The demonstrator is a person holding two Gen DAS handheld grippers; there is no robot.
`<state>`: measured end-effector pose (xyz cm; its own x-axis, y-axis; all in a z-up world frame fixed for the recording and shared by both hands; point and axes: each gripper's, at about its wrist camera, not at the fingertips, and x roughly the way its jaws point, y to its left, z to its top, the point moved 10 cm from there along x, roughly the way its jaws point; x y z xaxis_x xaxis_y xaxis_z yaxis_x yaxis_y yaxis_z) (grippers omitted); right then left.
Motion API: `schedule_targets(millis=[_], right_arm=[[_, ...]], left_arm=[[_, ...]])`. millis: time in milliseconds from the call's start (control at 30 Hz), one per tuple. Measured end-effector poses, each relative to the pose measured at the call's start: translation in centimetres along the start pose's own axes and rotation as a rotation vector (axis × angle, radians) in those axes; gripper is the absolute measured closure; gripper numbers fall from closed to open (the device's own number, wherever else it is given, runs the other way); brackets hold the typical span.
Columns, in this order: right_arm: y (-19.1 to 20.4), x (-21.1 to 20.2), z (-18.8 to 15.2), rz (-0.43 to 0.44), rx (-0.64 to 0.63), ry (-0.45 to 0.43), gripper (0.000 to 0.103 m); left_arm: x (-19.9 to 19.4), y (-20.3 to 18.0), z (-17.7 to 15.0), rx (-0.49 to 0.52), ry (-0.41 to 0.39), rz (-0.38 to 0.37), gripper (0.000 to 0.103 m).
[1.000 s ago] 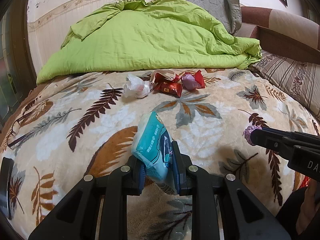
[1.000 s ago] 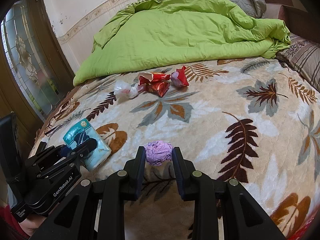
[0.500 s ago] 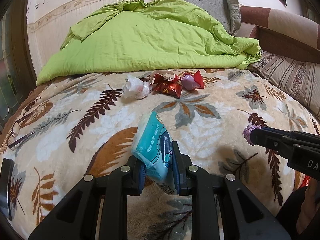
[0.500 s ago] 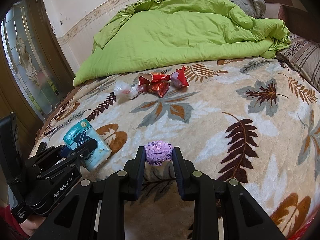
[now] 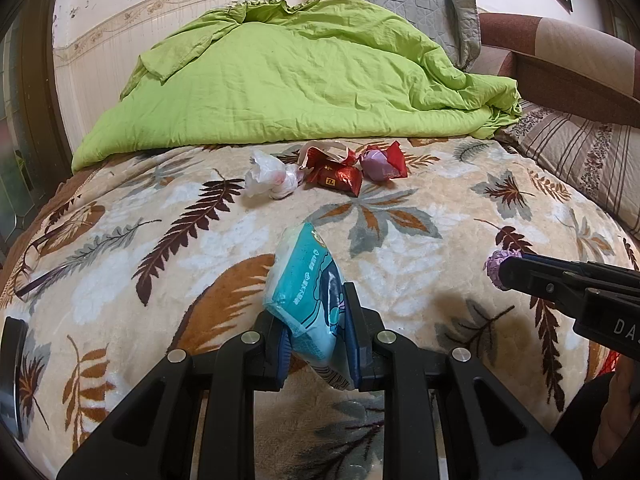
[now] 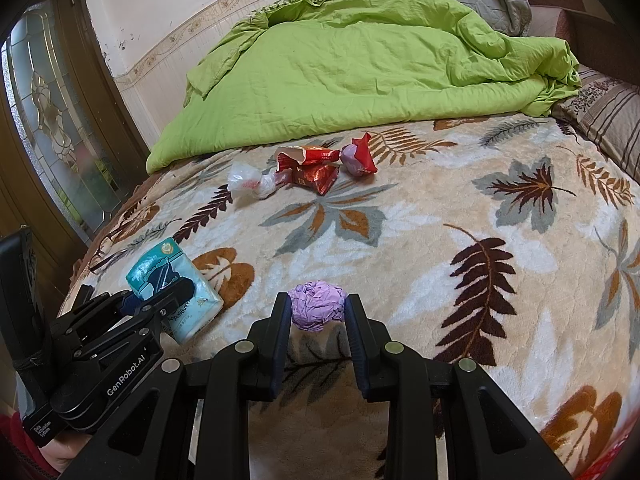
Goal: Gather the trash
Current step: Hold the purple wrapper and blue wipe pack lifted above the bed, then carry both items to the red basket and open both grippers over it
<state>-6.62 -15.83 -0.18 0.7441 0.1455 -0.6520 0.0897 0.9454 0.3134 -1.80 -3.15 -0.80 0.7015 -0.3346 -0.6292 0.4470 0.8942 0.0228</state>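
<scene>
Left claw (image 5: 316, 336): closed on a teal plastic tissue packet (image 5: 306, 280), which stands tilted between the two fingers, its lower end pinched and its upper end leaning toward the bed's far side. In the right wrist view the same packet (image 6: 176, 284) sits at the tip of the left claw (image 6: 160, 296), low over the blanket.

Right claw (image 6: 318, 320): closed around a crumpled lilac paper ball (image 6: 317, 306), both fingers touching its sides. From the left wrist view the ball (image 5: 498, 266) shows only at the claw's tip (image 5: 508, 270).

Surface: a bed covered by a cream plush blanket with a leaf print (image 6: 420, 220).

Remaining litter, grouped near the middle of the blanket, well apart from both claws:
- a crumpled white plastic wrapper (image 5: 270, 178), leftmost;
- torn red foil snack wrappers (image 5: 334, 172), just beside it;
- a red wrapper with a lilac wad inside it (image 5: 382, 162), rightmost, touching the foil.

Beyond the litter: a rumpled lime-green quilt (image 5: 300, 76), with a grey quilted pillow (image 5: 404, 0) behind it.

No bin or bag is visible in either view.
</scene>
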Motion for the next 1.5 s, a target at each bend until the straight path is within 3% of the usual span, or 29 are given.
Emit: schedule_targets(millis=[667,1133,1333,1500], right_arm=[[0.0,-0.1,0.0,0.001,0.004,-0.002,0.073],[-0.6,-2.1,-0.4,-0.02,0.075,0.019,0.073],[-2.0,-4.8,-0.9,0.008,0.153,0.01,0.073],[-4.4,-8.9,-1.1,0.01,0.224,-0.039,0.073]], left_arm=[[0.0,-0.1,0.1,0.002,-0.004,-0.002,0.082],[-0.5,-1.6,0.1,0.02,0.029,-0.036,0.082],[-1.9,-2.5,0.0,0.013,0.033,-0.096,0.082],[-3.5,-5.4,0.0,0.035,0.046,-0.224,0.082]])
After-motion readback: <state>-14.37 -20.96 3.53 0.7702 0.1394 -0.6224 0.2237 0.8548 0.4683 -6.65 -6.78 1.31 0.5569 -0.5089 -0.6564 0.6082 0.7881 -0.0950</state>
